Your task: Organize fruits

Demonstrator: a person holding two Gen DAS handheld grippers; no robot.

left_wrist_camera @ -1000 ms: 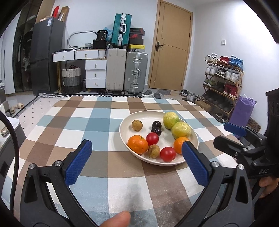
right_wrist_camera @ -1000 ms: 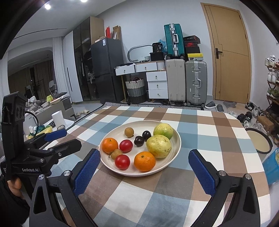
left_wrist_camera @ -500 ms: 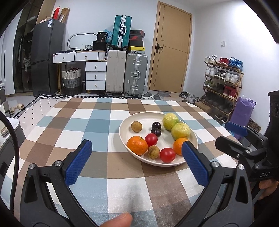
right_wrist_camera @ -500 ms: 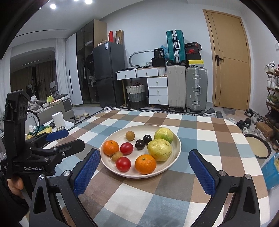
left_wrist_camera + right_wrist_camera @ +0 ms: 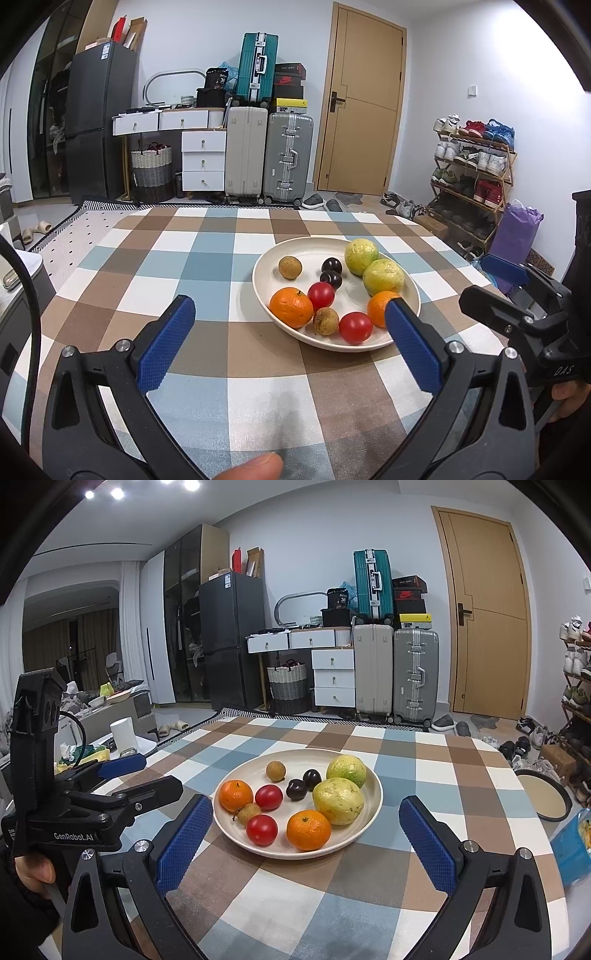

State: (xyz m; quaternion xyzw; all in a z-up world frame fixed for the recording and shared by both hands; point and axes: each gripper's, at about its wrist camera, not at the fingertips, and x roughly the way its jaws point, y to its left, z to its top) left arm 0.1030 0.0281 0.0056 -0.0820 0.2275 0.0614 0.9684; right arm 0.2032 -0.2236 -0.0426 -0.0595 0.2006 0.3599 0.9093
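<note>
A cream plate [image 5: 413, 295] [image 5: 375, 801] on the checked tablecloth holds two oranges [image 5: 291, 307] [image 5: 308, 830], two red tomatoes [image 5: 355, 327] [image 5: 262, 830], two green guavas [image 5: 383, 276] [image 5: 338, 800], two dark plums [image 5: 331, 279] [image 5: 296, 789] and two brown longans [image 5: 325, 321] [image 5: 276, 770]. My left gripper [image 5: 288, 347] is open and empty, near the plate's front left. My right gripper [image 5: 306, 842] is open and empty, just in front of the plate. Each gripper shows in the other's view: the right one [image 5: 517, 295] and the left one [image 5: 110, 775].
A round tan tray [image 5: 543, 799] lies at the table's right edge beside a blue packet [image 5: 574, 843]. Suitcases [image 5: 266, 147], white drawers [image 5: 203, 162], a door and a shoe rack [image 5: 472, 177] stand beyond the table.
Both grippers have drawn back and risen slightly; the plate sits a little lower and farther in view. Both stay open and the fruit has not moved.
</note>
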